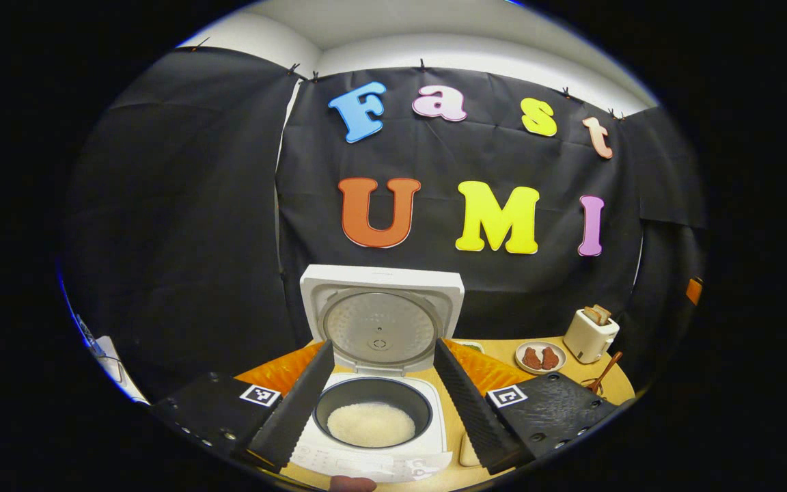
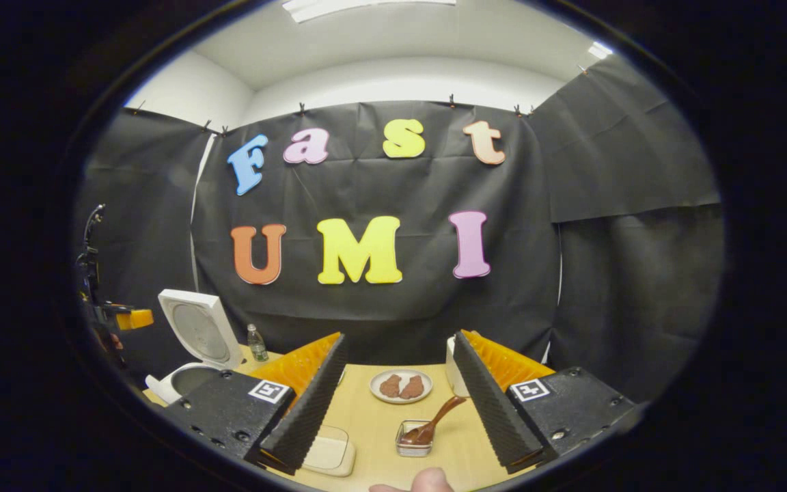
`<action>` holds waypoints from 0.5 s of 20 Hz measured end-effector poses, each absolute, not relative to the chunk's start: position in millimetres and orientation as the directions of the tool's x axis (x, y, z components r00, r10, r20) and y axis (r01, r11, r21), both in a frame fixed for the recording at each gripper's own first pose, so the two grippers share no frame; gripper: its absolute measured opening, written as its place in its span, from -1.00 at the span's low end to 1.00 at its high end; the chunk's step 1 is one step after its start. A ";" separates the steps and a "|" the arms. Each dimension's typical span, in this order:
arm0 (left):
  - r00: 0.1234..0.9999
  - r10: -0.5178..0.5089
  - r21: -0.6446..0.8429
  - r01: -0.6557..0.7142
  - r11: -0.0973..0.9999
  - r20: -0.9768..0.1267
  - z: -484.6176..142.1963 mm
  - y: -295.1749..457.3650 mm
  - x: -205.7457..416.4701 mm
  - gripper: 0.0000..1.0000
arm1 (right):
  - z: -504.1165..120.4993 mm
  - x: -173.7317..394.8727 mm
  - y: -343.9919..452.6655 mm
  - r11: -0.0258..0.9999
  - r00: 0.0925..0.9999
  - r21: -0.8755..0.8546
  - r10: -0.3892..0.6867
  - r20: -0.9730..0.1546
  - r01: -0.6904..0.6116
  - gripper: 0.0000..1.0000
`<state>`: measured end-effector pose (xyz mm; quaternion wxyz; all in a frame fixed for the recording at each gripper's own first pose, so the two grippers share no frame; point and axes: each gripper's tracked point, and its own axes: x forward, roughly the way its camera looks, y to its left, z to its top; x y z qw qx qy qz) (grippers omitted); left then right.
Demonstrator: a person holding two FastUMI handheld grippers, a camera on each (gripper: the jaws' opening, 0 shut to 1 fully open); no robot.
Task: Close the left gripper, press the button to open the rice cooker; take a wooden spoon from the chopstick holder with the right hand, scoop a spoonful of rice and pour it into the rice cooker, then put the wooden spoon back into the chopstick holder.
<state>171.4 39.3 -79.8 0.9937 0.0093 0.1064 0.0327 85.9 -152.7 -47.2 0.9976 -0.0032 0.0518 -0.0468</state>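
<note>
Standing open, rice cooker (image 1: 380,383) with white rice (image 1: 371,424) inside.

Open rice cooker (image 1: 373,410), rice inside

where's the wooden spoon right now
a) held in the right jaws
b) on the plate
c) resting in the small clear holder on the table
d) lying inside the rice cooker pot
c: in the right gripper view the wooden spoon leans in the small clear holder on the table, ahead of the open right gripper.
</note>
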 end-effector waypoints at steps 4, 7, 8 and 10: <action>0.984 0.048 0.031 -0.043 0.999 -0.173 -67.0 17.7 144.7 0.89 | -63.6 78.4 -167.5 0.995 0.985 -0.020 -0.104 -0.136 0.102 1.00; 0.985 0.043 0.021 -0.040 0.999 -0.166 -64.6 2.5 131.6 0.89 | -86.7 75.6 -173.6 0.996 0.977 0.000 -0.086 -0.193 0.088 0.92; 0.985 0.046 0.023 -0.042 0.999 -0.168 -66.5 -0.9 130.2 0.89 | -94.3 75.7 -176.0 0.997 0.976 0.011 -0.075 -0.206 0.079 0.93; 0.980 0.069 0.030 -0.065 0.997 -0.188 -77.4 -6.4 126.3 0.89 | -114.2 80.4 -186.0 0.997 0.969 0.019 -0.075 -0.236 0.081 1.00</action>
